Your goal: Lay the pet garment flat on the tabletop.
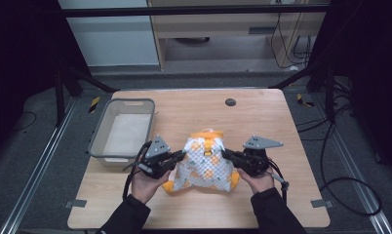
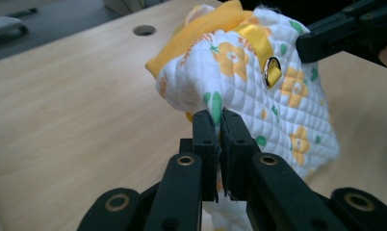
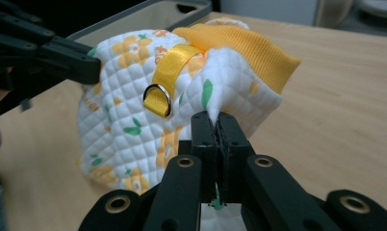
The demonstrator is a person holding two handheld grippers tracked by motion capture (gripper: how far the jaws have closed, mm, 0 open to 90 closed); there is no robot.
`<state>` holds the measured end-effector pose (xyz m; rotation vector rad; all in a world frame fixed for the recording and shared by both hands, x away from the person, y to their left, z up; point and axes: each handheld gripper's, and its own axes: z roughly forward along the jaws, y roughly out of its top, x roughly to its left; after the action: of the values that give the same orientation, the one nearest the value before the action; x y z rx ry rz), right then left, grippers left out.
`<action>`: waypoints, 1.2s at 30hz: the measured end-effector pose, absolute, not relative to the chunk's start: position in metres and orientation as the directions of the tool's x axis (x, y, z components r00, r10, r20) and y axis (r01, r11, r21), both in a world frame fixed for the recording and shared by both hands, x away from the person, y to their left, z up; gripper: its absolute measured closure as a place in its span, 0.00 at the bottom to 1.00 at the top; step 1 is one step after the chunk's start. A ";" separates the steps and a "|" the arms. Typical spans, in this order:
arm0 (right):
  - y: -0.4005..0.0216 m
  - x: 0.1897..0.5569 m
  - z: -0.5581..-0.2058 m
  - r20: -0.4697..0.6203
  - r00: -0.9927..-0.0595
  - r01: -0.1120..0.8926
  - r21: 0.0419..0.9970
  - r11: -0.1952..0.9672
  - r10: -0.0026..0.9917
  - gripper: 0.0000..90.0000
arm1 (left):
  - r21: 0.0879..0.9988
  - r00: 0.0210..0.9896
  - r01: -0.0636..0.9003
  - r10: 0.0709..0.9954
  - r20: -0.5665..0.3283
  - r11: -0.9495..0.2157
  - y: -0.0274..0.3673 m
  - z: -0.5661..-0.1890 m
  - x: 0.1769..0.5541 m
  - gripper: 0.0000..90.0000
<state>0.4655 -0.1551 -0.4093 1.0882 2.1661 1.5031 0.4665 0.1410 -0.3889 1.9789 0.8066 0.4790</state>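
Hanging between both claws at the centre of the high view, the quilted garment [image 1: 206,163] was pinched at its left edge by the left claw [image 1: 180,157] and at its right edge by the right claw [image 1: 227,156]; white, with orange flowers, a yellow collar and a ring strap.

White quilted garment [image 1: 207,165] with orange flowers and green leaves, yellow ribbed trim, yellow ribbon strap [image 3: 172,72], grey basket [image 1: 97,141], pale wood surface [image 1: 262,122]

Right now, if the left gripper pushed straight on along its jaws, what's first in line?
The quilted garment it already pinches; the left gripper is shut on a fold. Beyond that, probably the right gripper across the cloth, though depth is unclear.
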 end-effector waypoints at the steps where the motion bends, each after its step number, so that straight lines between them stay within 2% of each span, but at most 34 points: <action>1: -0.153 0.473 -0.410 0.170 -0.656 0.410 0.898 0.158 0.736 0.97 | 0.865 0.689 0.349 0.725 0.024 -0.360 0.139 -0.390 0.475 0.95; 4: -0.143 0.494 -0.418 0.130 -0.595 0.397 0.905 0.150 0.793 0.92 | 0.878 0.599 0.384 0.800 -0.003 -0.284 0.137 -0.398 0.501 0.92; 5: -0.139 0.500 -0.422 0.093 -0.568 0.385 0.908 0.164 0.818 0.89 | 0.879 0.567 0.400 0.824 -0.016 -0.258 0.138 -0.402 0.509 0.85; 7: -0.135 0.509 -0.429 0.034 -0.527 0.385 0.900 0.203 0.849 0.83 | 0.871 0.517 0.441 0.855 -0.048 -0.218 0.140 -0.409 0.520 0.65; 9: -0.136 0.512 -0.434 0.005 -0.513 0.387 0.894 0.226 0.858 0.80 | 0.857 0.508 0.469 0.859 -0.062 -0.215 0.146 -0.412 0.523 0.57; 11: -0.141 0.508 -0.434 -0.003 -0.519 0.376 0.897 0.231 0.855 0.77 | 0.866 0.514 0.455 0.855 -0.067 -0.206 0.151 -0.413 0.520 0.52; 15: -0.158 0.494 -0.429 0.002 -0.537 0.375 0.896 0.236 0.844 0.69 | 0.864 0.545 0.443 0.837 -0.047 -0.239 0.163 -0.411 0.507 0.47; 22: -0.184 0.462 -0.430 0.014 -0.583 0.392 0.881 0.266 0.812 0.59 | 0.821 0.618 0.427 0.785 0.041 -0.379 0.180 -0.424 0.472 0.40; 28: -0.191 0.444 -0.446 0.026 -0.620 0.416 0.859 0.300 0.784 0.54 | 0.783 0.640 0.452 0.767 0.050 -0.428 0.188 -0.450 0.455 0.40; 36: -0.180 0.443 -0.470 0.043 -0.649 0.454 0.823 0.341 0.760 0.53 | 0.745 0.639 0.497 0.769 0.034 -0.446 0.187 -0.472 0.459 0.41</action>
<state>0.4428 -0.1798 -0.4700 1.0743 2.2627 1.2180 0.4595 0.1865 -0.4717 2.1351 0.9822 0.4817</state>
